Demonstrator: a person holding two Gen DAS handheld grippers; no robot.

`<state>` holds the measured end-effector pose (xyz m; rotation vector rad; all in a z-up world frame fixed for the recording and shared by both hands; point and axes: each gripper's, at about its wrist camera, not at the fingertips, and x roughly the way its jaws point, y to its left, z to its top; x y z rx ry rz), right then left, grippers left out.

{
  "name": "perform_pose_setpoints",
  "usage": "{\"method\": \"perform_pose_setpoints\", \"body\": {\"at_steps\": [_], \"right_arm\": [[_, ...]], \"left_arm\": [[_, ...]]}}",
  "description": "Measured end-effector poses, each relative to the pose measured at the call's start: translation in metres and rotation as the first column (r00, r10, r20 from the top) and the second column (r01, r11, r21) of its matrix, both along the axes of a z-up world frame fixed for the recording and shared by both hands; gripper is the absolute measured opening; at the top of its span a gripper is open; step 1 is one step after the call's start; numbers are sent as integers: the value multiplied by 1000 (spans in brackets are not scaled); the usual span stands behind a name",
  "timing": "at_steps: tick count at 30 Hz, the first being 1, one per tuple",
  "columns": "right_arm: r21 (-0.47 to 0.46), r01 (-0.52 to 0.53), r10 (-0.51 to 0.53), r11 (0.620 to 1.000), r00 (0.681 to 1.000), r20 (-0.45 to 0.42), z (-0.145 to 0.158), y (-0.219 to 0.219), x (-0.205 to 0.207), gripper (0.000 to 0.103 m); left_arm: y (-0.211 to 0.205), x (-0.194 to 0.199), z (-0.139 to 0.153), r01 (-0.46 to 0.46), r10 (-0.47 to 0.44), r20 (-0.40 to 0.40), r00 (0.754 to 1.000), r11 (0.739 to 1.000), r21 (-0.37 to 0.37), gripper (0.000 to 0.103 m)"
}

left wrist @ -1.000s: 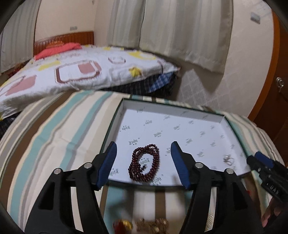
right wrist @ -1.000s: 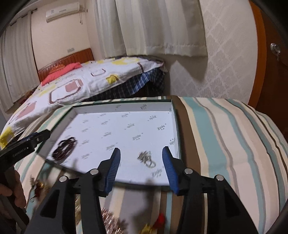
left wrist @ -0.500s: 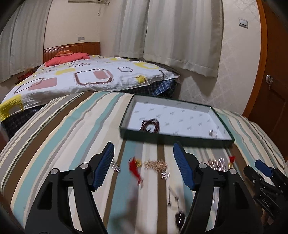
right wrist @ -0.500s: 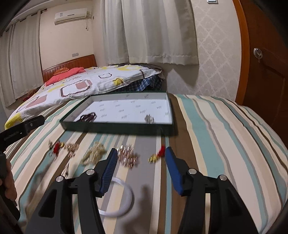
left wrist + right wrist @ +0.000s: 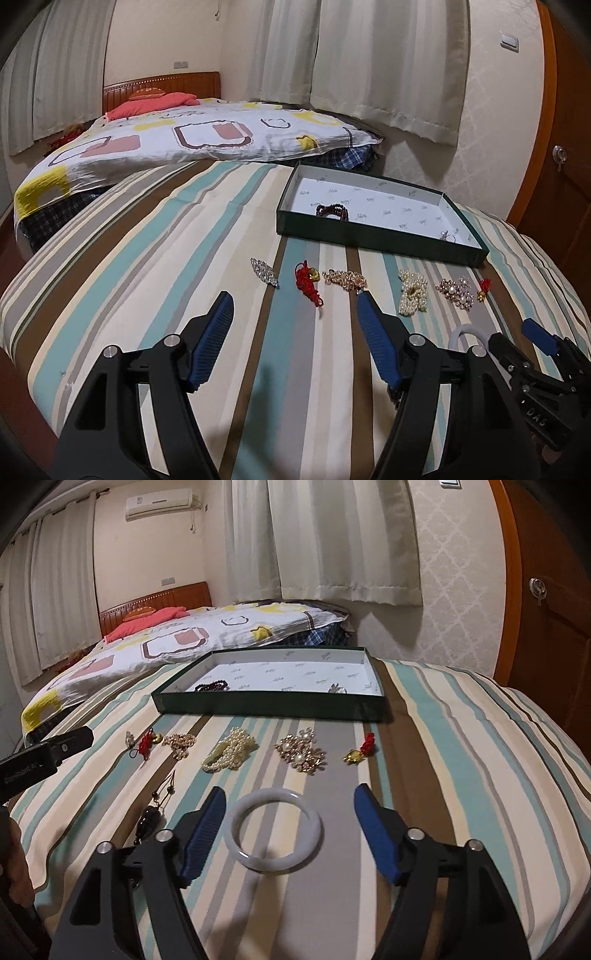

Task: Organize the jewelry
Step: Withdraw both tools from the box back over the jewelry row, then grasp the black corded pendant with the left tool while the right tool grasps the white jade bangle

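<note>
Hovering above the striped bedcover (image 5: 461,738), the right gripper (image 5: 290,799) has just been opening, its jaws wide around a white bangle (image 5: 275,836) without touching it; the left gripper (image 5: 295,301) gapes empty; loose jewelry lies just before the green tray (image 5: 273,703), which holds dark beads (image 5: 212,685).

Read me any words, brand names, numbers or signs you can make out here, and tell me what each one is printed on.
"DAS": white letters on the black body of the right gripper, seen from the left wrist; the start may be cut off.
White lettering on the left gripper, seen from the right wrist: too blurred to read.
Repeated small grey logo on the white lining of the green box: too small to read.
Air conditioner and wall switch: no legible marking.
</note>
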<state>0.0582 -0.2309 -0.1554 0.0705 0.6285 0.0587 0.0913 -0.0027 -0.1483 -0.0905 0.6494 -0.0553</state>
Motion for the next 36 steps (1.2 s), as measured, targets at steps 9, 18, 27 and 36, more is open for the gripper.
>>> {"method": "perform_pose_setpoints", "body": {"at_steps": [9, 18, 27, 36], "right_arm": [[-34, -7, 4, 999, 998, -70, -15, 11, 10, 78], [-21, -25, 21, 999, 988, -151, -28, 11, 17, 72], [15, 20, -17, 1000, 988, -151, -25, -8, 13, 69], [42, 54, -48, 998, 989, -137, -23, -25, 7, 69]], "left_arm": [[4, 1, -13, -12, 12, -42, 999, 1000, -8, 68], [-3, 2, -18, 6, -6, -63, 998, 1000, -7, 68], [-24, -4, -21, 74, -73, -80, 994, 997, -1, 68], [-57, -7, -33, 178, -171, -119, 978, 982, 55, 52]]}}
